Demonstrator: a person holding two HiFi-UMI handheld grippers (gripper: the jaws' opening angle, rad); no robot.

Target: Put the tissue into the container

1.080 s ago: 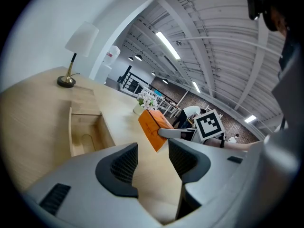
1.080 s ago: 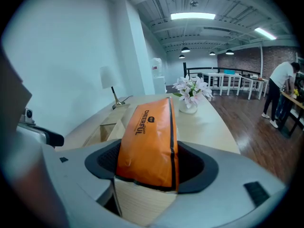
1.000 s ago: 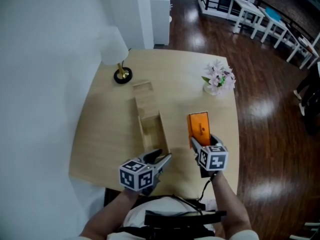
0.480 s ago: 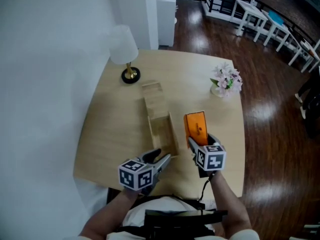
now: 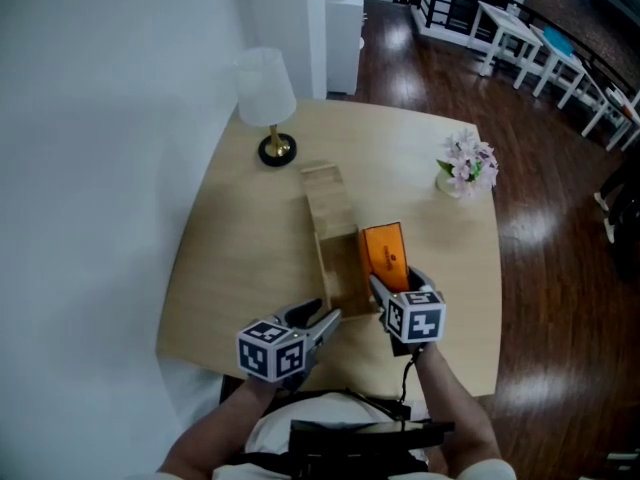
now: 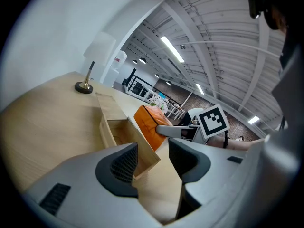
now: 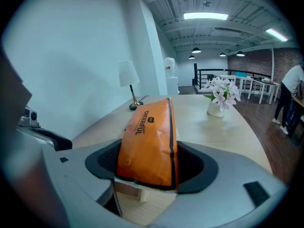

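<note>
The orange tissue pack (image 5: 384, 252) stands on end between the jaws of my right gripper (image 5: 391, 284), which is shut on its lower end. In the right gripper view the orange tissue pack (image 7: 149, 141) fills the gap of the right gripper (image 7: 149, 169). It hangs just right of the long wooden container (image 5: 323, 194), close to that box's open near half. My left gripper (image 5: 326, 315) is open and empty at the container's near left corner. The left gripper view shows the left gripper (image 6: 152, 161) facing the wooden container (image 6: 112, 127), with the orange tissue pack (image 6: 149, 122) behind it.
A white lamp (image 5: 266, 89) stands at the back left of the round-cornered table (image 5: 230, 258). A vase of pink flowers (image 5: 467, 164) sits at the back right. The table's near edge lies just under both grippers. Dark wooden floor lies to the right.
The right gripper has carried the tissue pack left, from well clear of the container to right beside its wall. The left gripper now sits further left of the container's near end.
</note>
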